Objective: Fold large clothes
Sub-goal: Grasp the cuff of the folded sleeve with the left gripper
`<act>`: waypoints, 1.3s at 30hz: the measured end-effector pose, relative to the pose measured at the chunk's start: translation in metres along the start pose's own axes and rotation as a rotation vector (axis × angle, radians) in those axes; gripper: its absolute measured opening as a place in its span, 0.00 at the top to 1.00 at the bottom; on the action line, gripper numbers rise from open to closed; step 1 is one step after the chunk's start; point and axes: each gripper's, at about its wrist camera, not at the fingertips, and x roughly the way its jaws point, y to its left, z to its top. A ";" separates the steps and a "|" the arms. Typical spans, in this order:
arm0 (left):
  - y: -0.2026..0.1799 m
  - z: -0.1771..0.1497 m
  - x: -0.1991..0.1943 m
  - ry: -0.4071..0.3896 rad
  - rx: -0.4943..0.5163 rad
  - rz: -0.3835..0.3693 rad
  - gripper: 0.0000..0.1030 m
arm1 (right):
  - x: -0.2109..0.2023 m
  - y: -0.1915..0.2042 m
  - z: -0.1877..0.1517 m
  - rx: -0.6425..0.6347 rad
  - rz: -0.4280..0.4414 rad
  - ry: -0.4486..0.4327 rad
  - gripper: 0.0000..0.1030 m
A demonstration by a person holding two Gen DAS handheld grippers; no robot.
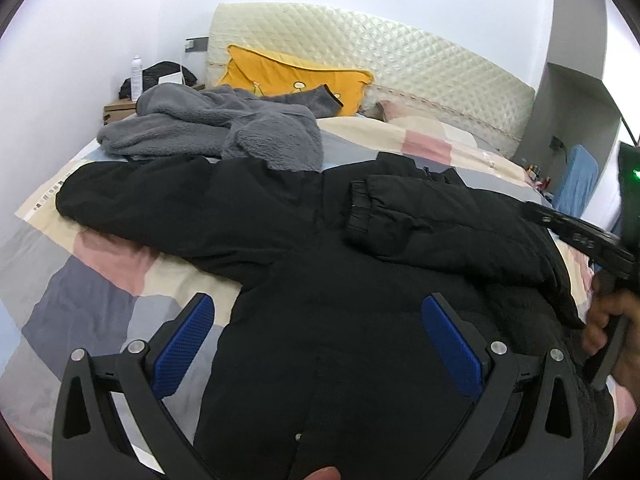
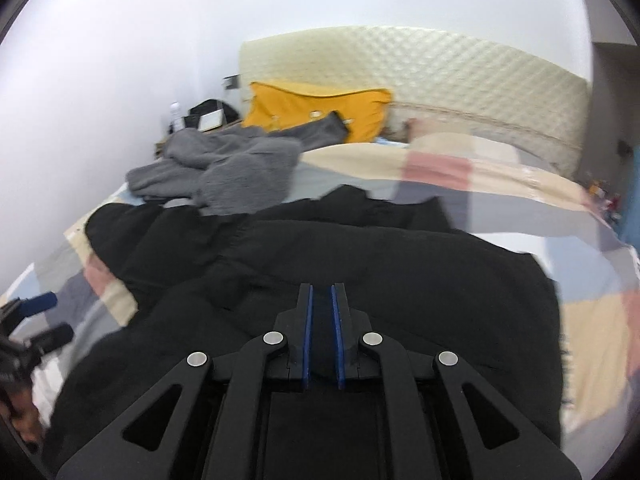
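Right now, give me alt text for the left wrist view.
A black jacket lies spread on a patchwork bedspread, one sleeve folded across it, below the open left tool. Behind lie a grey fleece and a yellow pillow.

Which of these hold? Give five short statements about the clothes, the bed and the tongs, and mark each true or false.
1. The puffy black jacket lies spread on the patchwork bedspread. True.
2. The fluffy grey fleece garment lies nearer the camera than the jacket. False: it lies beyond it, toward the quilted cream headboard.
3. The left tongs stand wide open above the jacket. True.
4. The right tongs are spread as wide as the left. False: their blue pads leave only a narrow gap, with no cloth visibly pinched.
5. The mustard-yellow pillow lies on the floor. False: it leans against the headboard.
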 end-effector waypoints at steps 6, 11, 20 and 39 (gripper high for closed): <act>-0.005 0.001 -0.001 -0.009 0.000 -0.020 0.00 | -0.033 -0.044 -0.022 0.070 -0.010 -0.021 0.84; -0.005 0.005 0.003 -0.017 -0.043 -0.065 0.00 | -0.058 -0.072 -0.043 0.117 -0.036 -0.034 0.57; -0.011 0.006 0.016 0.081 -0.052 -0.130 0.01 | -0.066 -0.120 -0.088 0.213 -0.096 0.011 0.24; -0.026 0.054 0.189 0.262 -0.066 -0.058 0.07 | 0.022 -0.161 -0.115 0.183 -0.313 0.174 0.15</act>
